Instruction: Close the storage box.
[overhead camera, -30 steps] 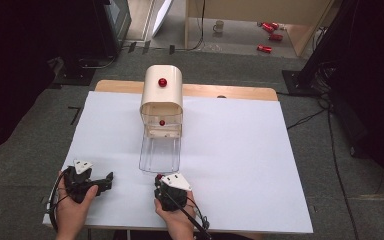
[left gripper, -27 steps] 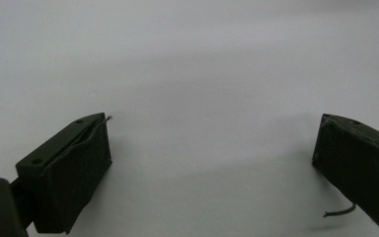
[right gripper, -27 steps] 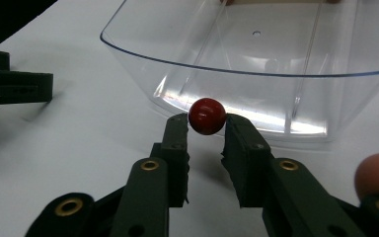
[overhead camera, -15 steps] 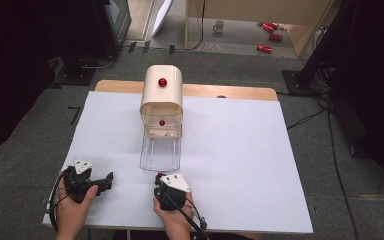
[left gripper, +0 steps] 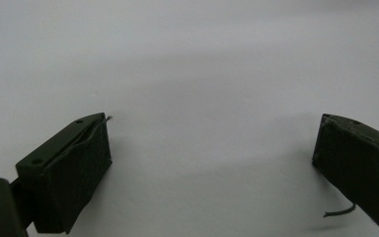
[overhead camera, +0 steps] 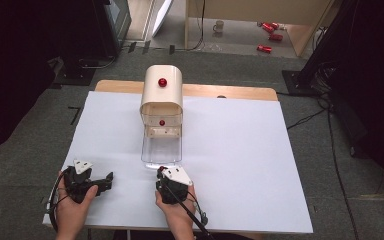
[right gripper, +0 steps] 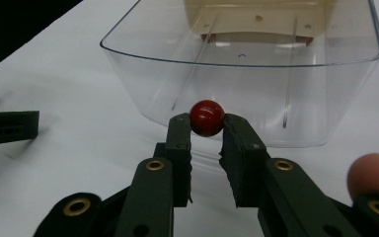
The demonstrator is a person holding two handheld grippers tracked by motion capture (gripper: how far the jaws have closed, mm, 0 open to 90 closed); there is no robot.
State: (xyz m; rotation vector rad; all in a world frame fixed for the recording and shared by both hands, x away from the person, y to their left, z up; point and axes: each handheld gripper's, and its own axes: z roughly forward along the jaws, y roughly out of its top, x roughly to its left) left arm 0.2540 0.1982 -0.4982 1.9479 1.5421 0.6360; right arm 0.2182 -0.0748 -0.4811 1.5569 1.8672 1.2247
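A cream box-shaped cabinet (overhead camera: 162,95) with a red knob on top stands at the middle back of the white-covered table. Its clear plastic drawer (overhead camera: 161,147) is pulled out toward me. My right gripper (overhead camera: 162,171) is shut on the small red knob (right gripper: 207,117) at the front of the clear drawer (right gripper: 242,74), one pad on each side of the ball. My left gripper (overhead camera: 111,180) rests low over the white sheet at the front left, jaws wide open with nothing between them (left gripper: 212,143).
The white sheet (overhead camera: 240,150) covers most of the wooden table, whose bare edge (overhead camera: 230,91) shows at the back. Red cans (overhead camera: 270,37) and a mug (overhead camera: 219,25) lie on the floor beyond. Dark equipment stands to both sides.
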